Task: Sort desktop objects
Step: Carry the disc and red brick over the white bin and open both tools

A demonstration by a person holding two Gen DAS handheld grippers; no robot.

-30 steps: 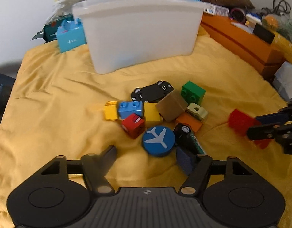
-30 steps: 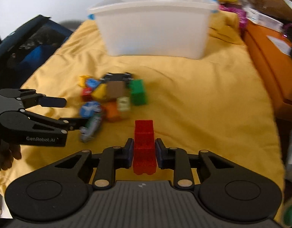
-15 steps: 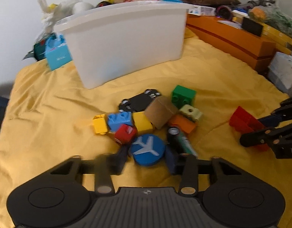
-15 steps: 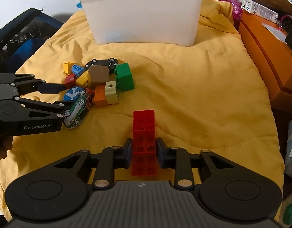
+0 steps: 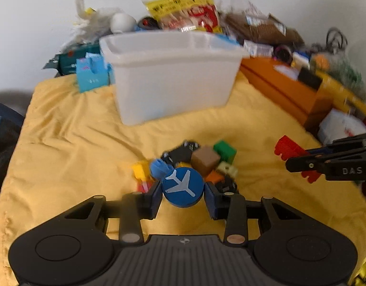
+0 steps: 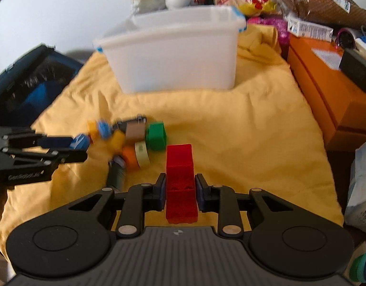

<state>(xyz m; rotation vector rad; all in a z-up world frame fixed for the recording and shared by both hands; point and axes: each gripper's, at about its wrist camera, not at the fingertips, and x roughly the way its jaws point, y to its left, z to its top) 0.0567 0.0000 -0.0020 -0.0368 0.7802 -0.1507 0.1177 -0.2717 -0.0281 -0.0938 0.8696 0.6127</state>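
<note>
The left gripper (image 5: 183, 194) is closed on a round blue disc bearing a white aeroplane symbol (image 5: 183, 187), held clear above the toy pile. The right gripper (image 6: 180, 191) is clamped on a long red studded building brick (image 6: 181, 178), which projects forward between the fingers. Legible writing: "DAS" on the right gripper's side in the left view; lettering on the left gripper's side in the right view is blurred, roughly "GenRobot". The remaining toys — a green brick (image 6: 156, 136), a brown cube (image 6: 134, 130), a black toy car (image 5: 180, 152) and smaller blocks — lie clustered on a creased yellow cloth (image 6: 242, 128) covering the surface. A translucent white plastic bin (image 6: 175, 50) stands behind them. An orange box (image 6: 326, 88) sits right; clutter lines the white wall.
</note>
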